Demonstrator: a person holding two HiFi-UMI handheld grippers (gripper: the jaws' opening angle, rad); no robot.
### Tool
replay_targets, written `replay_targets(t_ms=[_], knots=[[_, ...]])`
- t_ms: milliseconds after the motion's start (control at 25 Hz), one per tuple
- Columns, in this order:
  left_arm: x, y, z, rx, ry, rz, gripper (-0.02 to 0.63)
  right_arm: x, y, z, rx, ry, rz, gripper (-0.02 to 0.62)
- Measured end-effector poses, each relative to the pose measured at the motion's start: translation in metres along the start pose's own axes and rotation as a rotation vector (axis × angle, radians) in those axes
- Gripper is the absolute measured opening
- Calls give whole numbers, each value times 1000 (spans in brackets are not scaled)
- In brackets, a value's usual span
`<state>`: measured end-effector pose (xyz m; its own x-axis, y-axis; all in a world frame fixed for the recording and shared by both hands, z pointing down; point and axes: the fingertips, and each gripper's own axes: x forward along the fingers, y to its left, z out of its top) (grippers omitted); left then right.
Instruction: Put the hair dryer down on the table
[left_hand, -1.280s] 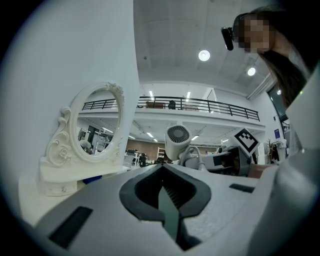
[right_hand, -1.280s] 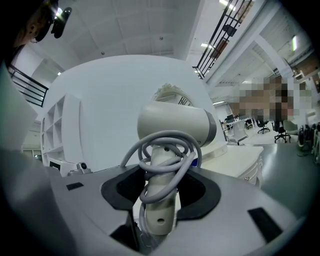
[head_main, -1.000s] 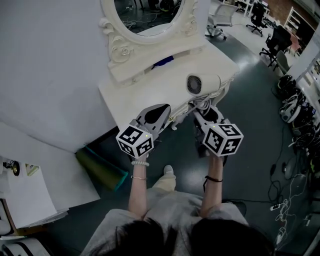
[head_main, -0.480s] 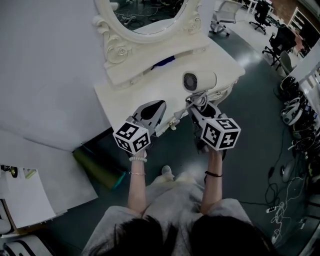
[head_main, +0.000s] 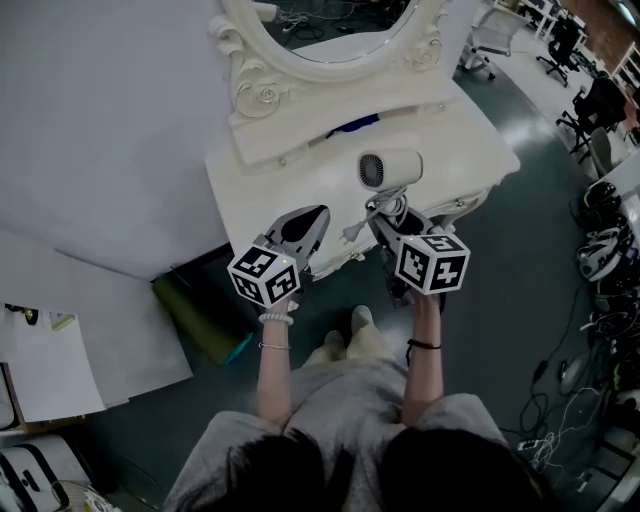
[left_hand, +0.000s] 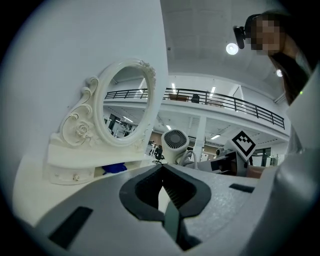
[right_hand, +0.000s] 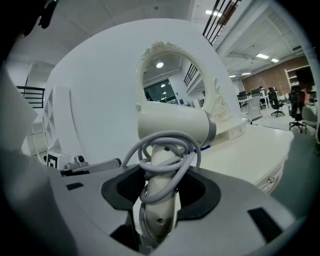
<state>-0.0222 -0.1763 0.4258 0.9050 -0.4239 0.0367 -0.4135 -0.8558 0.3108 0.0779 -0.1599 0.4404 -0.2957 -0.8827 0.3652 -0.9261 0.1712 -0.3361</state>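
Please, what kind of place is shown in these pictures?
Probably an open office or lab hall, staged as a dressing corner: a white dressing table with an ornate oval mirror, and office chairs behind.

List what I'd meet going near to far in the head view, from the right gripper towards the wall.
right gripper, its fingers closed on the dryer's handle → hair dryer → blue item under the mirror's base → mirror
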Motion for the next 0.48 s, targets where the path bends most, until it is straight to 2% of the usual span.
replay_targets(t_ms=[480], knots=[[39, 48, -18, -84, 13, 150, 5, 70, -42, -12, -41, 188, 98, 187]])
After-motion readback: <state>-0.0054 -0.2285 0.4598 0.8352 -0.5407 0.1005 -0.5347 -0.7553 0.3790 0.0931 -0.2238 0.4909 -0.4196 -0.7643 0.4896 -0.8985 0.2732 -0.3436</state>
